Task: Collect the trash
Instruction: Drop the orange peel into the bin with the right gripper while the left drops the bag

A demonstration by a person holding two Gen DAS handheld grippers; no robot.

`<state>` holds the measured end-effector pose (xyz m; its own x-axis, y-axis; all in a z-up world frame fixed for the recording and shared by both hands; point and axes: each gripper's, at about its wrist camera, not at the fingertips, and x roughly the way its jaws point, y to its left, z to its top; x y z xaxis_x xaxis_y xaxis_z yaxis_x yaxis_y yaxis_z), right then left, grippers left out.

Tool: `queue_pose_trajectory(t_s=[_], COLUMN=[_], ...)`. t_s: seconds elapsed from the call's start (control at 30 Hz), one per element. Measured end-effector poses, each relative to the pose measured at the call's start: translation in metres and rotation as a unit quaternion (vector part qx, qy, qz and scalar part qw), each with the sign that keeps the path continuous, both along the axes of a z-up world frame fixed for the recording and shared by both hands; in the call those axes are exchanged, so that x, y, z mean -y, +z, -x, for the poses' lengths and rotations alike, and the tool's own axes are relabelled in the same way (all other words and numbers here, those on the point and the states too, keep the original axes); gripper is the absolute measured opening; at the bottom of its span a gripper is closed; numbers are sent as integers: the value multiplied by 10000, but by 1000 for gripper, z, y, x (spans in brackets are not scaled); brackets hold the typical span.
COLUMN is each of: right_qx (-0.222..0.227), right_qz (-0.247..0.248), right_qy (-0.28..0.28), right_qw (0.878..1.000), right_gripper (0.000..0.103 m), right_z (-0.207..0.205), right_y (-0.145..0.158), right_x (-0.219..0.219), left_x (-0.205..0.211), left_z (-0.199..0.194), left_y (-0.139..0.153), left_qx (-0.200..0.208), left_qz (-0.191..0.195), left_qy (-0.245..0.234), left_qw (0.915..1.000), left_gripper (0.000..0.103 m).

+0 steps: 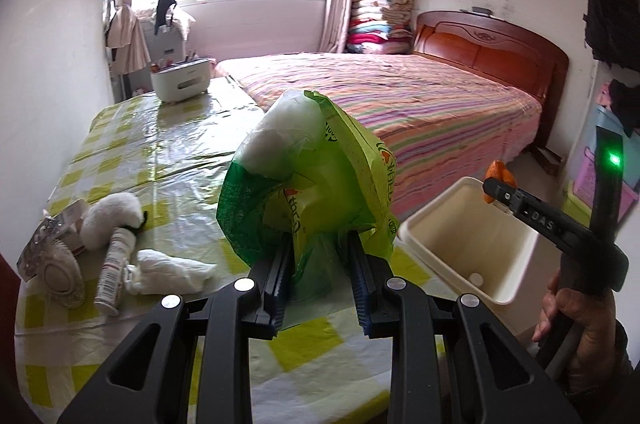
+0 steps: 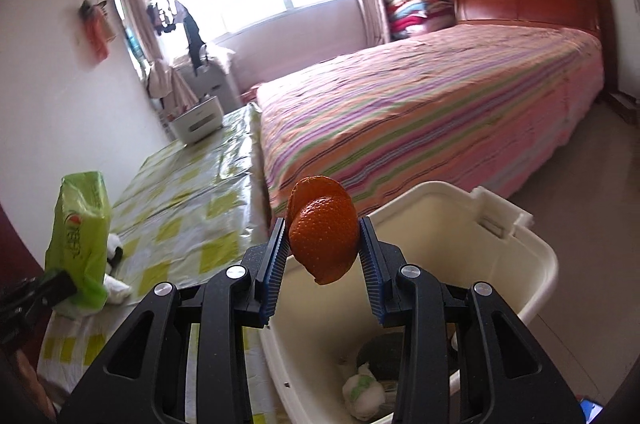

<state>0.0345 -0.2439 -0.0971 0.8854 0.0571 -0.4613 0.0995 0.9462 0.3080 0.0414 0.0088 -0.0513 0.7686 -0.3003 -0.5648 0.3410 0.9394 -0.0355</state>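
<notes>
While both grippers carried a load, the right gripper [image 2: 323, 248] was the one nearest release: its jaws were clamped on a curl of orange peel [image 2: 323, 238], held above the open mouth of the cream waste bin [image 2: 536, 264]. Bin stood beside the table [image 1: 168, 152], off its near edge. Some rubbish already lay at the bottom, a wadded tissue [image 2: 362, 390] among it.

Left gripper [image 1: 318, 260] had its jaws closed on the lower part of a green plastic wrapper [image 1: 304, 184], crumpled, with white wadding showing at its top. It was raised over the checked tablecloth, not over the bin.

Judgement on the step: peel appeared to sit over the bin's near-left portion, close to the rim, so carrying it a little farther toward the centre before parting the jaws seemed wise. Peel is light and curled; it could cling to a ribbed pad, so a full opening would serve better than a slight one. Wrapper would follow, and needed keeping clear of the right gripper.

Remaining on the table: crumpled tissue [image 1: 168, 270], a small tube [image 1: 114, 270], a white fluffy thing [image 1: 112, 220], a face mask [image 1: 60, 278].
</notes>
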Motion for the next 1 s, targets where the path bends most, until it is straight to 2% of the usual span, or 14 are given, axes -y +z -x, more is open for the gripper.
queue_pose_trajectory(t_s=[0.1, 0.23, 0.4, 0.47, 0.6, 1.0], right_qx=[-14, 22, 401, 647, 1057, 1486], right_qz=[34, -163, -651, -975, -1486, -1968], right_qy=[-278, -484, -595, -742, -1053, -1099], right_qw=[9996, 9987, 9953, 9904, 9776, 9629], right_gripper=[42, 68, 73, 78, 81, 81], right_z=[2, 5, 17, 25, 41, 54], right_y=[-1, -2, 5, 7, 6, 5], right_x=[2, 10, 23, 35, 56, 75], left_x=[12, 25, 40, 48, 70, 134], left_z=[4, 6, 3, 1, -10, -31], left_y=[1, -1, -3, -4, -7, -26], left_qx=[-6, -18, -102, -178, -330, -792], left_qz=[-59, -148, -161, -143, -233, -374], left_qy=[-144, -310, -450, -539, -765, -1280], left_qw=[9999, 9994, 9988, 9983, 9963, 9879], left_gripper=[27, 27, 27, 27, 27, 28])
